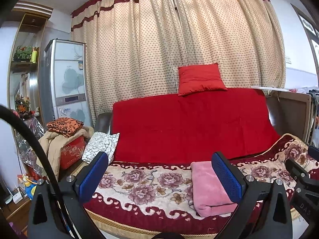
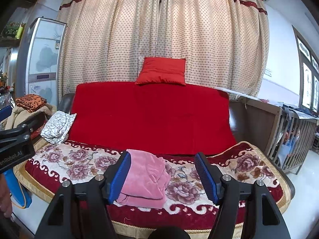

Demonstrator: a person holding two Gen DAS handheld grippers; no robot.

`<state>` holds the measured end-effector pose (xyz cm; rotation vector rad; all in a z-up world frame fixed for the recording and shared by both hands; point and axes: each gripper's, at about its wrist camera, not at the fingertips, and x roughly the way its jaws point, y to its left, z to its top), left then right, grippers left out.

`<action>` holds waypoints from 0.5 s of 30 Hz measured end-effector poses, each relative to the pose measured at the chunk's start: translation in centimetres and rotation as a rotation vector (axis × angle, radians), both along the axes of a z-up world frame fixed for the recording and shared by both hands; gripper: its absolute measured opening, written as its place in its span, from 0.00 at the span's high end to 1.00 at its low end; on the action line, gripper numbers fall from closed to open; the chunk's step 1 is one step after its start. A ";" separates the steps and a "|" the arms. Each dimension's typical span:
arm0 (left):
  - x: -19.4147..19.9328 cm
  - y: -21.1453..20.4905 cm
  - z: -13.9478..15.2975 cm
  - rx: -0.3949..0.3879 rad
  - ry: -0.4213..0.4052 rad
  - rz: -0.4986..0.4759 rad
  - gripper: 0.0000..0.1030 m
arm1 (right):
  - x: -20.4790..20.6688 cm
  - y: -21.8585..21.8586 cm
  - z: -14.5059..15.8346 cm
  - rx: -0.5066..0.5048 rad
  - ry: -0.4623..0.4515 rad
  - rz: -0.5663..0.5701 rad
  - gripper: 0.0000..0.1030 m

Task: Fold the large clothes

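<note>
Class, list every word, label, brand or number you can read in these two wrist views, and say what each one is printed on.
"enRobot.AI" – white lettering, cut off at the frame edge, on the black body of the left gripper, right wrist view.
"DAS" – faint embossed letters on the black body of the right gripper, left wrist view.
Gold characters on the red gift box: too blurred to read.
Sticker on the tall silver floral-panel cabinet: too small to read.
</note>
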<state>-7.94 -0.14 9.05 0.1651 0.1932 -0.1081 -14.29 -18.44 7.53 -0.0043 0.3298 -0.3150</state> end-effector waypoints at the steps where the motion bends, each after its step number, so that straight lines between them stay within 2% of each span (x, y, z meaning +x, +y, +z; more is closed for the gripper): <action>1: -0.1 0.0 0.0 0.001 0.000 0.000 0.00 | 0.0 -0.1 -0.1 0.002 0.004 -0.003 0.32; 15: -0.7 -0.9 0.0 0.033 -0.009 -0.013 0.00 | -0.5 -1.5 -0.7 0.031 0.018 -0.023 0.32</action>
